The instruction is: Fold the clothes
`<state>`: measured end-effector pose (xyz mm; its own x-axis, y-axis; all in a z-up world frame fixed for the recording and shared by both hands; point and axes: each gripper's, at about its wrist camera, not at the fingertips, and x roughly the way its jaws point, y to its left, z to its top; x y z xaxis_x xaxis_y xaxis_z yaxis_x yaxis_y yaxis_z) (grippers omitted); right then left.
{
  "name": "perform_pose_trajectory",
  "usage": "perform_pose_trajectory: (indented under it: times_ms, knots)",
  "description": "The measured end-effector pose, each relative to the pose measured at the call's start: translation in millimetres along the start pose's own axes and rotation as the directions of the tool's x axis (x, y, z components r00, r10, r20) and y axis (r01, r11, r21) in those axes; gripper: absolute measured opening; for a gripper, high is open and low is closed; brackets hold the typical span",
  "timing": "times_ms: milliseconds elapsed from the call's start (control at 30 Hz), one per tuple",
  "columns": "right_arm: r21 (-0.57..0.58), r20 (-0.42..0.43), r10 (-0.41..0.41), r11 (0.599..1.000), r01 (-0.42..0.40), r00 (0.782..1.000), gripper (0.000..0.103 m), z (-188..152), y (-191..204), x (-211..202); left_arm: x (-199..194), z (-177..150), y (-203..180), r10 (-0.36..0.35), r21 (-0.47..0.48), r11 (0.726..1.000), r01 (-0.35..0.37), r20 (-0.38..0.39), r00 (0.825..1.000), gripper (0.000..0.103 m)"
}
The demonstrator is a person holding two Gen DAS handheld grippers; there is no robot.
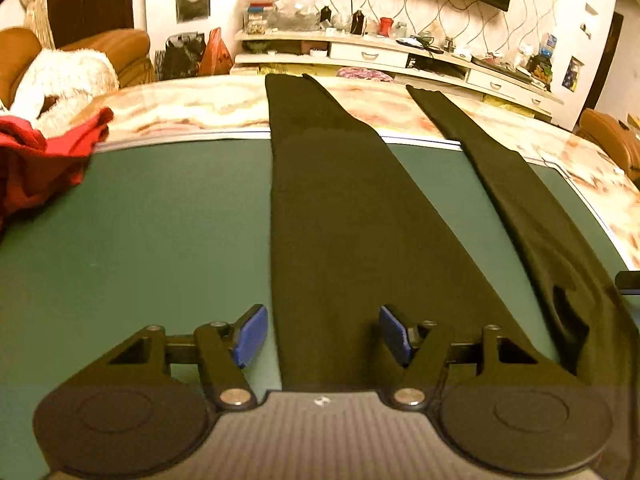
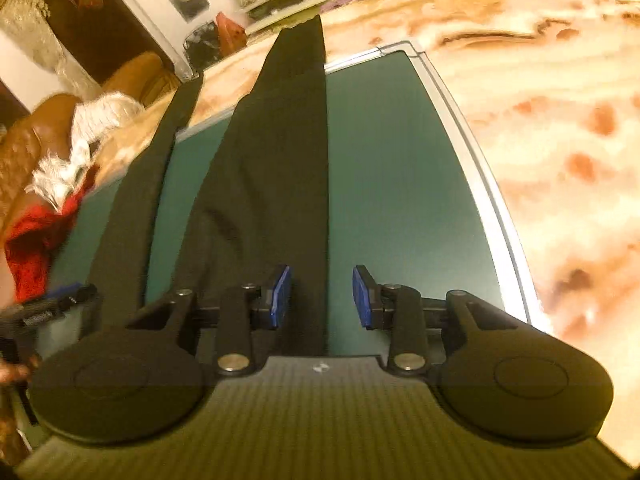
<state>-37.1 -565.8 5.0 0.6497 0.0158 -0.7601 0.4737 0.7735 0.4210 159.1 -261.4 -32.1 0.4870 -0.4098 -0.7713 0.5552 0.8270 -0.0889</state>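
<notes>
Black trousers [image 1: 340, 216] lie flat on a green mat [image 1: 160, 232], legs spread in a V. Long axis runs away from both cameras: waist end near, under the grippers; cuffs far, past the mat's far edge and onto the marbled table [image 1: 208, 108].

Left wrist view: one leg runs straight up the middle, the other [image 1: 516, 184] angles off right, a wedge of bare mat between them. The right leg shows some rumpling near the waist.

Left gripper [image 1: 323, 334]: jaws apart, blue pads [image 1: 250, 334] either side of the near leg, gripping nothing. Whether it touches the cloth cannot be told.

Right gripper [image 2: 322, 296]: jaws apart, straddling the outer edge of the other leg [image 2: 276, 168]; left pad over cloth, right pad over bare mat.

Open room: broad bare mat left of the trousers in the left view, up to a red garment [image 1: 44, 160] heaped at the mat's left edge with a white fluffy item [image 1: 68, 80] behind it. In the right view, bare mat right of the leg, then the mat's pale border [image 2: 480, 168], then open table.
</notes>
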Motion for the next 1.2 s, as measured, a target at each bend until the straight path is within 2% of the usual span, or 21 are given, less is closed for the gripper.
perform_pose_trajectory:
  times_ms: [67,200,233,300,333,367,400,500,633,767,967,1067,1133,1200]
  knots:
    - [0.037,-0.008,0.027,0.999,-0.026,1.000,0.040,9.1,-6.0,10.0,3.8,1.4,-3.2,0.018,0.014,1.000,-0.018,0.011,1.000,0.064]
    - [0.128,0.007,0.069,0.989,-0.070,0.998,0.040,34.0,-18.2,32.6,6.6,2.3,-8.2,0.077,0.043,0.996,-0.078,0.026,0.997,0.043]
    - [0.151,0.015,0.079,0.985,-0.081,0.997,0.040,43.7,-23.0,39.0,5.7,3.2,-9.8,0.108,0.053,0.993,-0.110,0.027,0.994,0.043]
    - [0.168,0.052,0.091,0.981,-0.099,0.994,0.040,68.3,-29.5,50.2,1.0,5.8,-13.7,0.136,0.059,0.989,-0.139,0.049,0.989,0.047]
    - [0.173,0.072,0.095,0.979,-0.106,0.993,0.040,81.8,-31.4,56.1,-3.6,5.3,-16.4,0.091,0.061,0.994,-0.096,0.073,0.993,0.052]
    - [0.178,0.092,0.098,0.978,-0.113,0.991,0.040,95.3,-33.3,62.1,-6.2,3.7,-21.0,0.048,0.070,0.996,-0.054,0.083,0.995,0.063]
    - [0.182,0.112,0.100,0.976,-0.119,0.989,0.040,109.0,-34.8,68.5,-8.5,2.1,-25.8,0.009,0.081,0.997,-0.017,0.093,0.996,0.069]
    - [0.181,0.149,0.079,0.978,-0.106,0.986,0.040,154.3,-31.0,102.3,-7.4,-3.9,-40.8,-0.038,0.104,0.994,0.027,0.101,0.994,0.073]
    - [0.193,0.153,0.024,0.980,-0.054,0.988,0.041,205.8,-25.6,160.9,3.7,-5.8,-44.9,-0.081,0.090,0.993,0.075,0.073,0.994,0.075]
    - [0.164,0.148,-0.021,0.986,-0.003,0.989,0.041,237.3,-19.1,200.6,11.0,-7.3,-43.7,-0.089,0.092,0.992,0.083,0.053,0.995,0.076]
    - [0.091,0.124,-0.070,0.994,0.059,0.990,0.041,257.8,13.7,238.5,12.6,-12.4,-46.2,-0.071,0.129,0.990,0.063,0.058,0.996,0.077]
    - [0.067,0.138,-0.102,0.993,0.094,0.985,0.040,258.9,22.2,243.8,12.4,-10.5,-45.6,-0.071,0.101,0.993,0.065,0.053,0.996,0.078]
    - [0.056,0.141,-0.123,0.992,0.117,0.982,0.034,259.8,25.3,245.5,10.5,-10.2,-46.3,-0.071,0.102,0.993,0.066,0.046,0.996,0.079]
    - [0.043,0.137,-0.155,0.988,0.150,0.978,0.008,260.1,24.8,243.7,8.8,-9.9,-47.1,-0.070,0.104,0.992,0.065,0.038,0.997,0.079]
